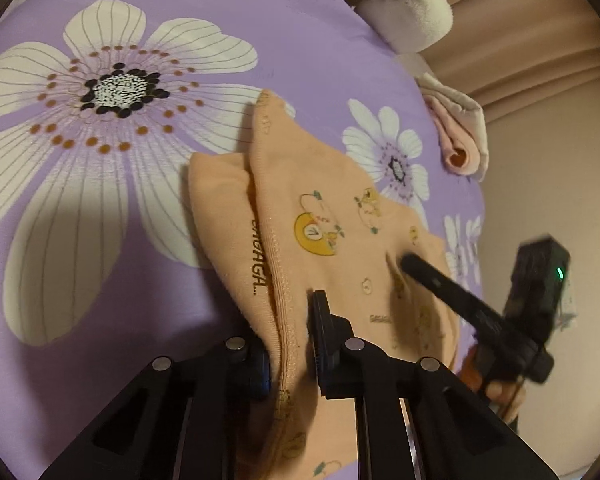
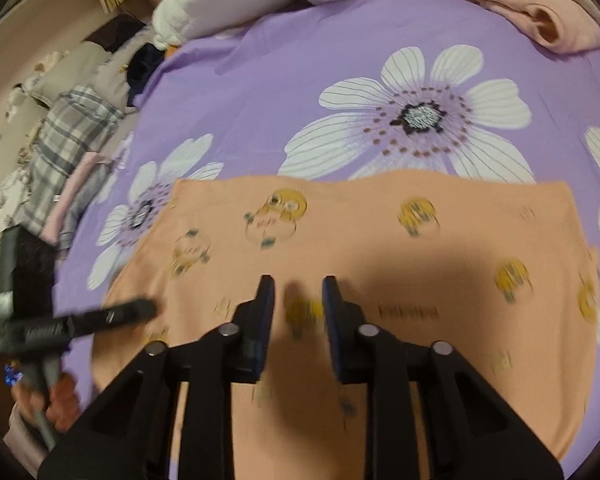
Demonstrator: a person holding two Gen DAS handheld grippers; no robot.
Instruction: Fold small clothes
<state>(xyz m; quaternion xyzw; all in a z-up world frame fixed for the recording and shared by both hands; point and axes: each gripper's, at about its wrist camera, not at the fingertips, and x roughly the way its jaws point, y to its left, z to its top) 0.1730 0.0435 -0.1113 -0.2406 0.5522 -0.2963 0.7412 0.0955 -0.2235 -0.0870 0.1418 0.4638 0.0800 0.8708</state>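
Left tool (image 1: 290,356) grips a raised fold of the peach garment (image 1: 300,208), which lies on the purple flowered bed sheet (image 1: 180,8) with its long axis toward 11 o'clock. Right tool (image 2: 299,292) hovers open above the garment, fabric spreading from 9 to 3 o'clock; it appears to hold nothing.

Dim warm light, soft shadows, motion blur, dark fisheye-warped edges.

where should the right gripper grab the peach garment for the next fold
Probably the far hem of the peach garment, near its right corner, approached from beyond that edge. It lies flat and straight on the purple floral sheet, while the left gripper already pinches the ribbed edge.
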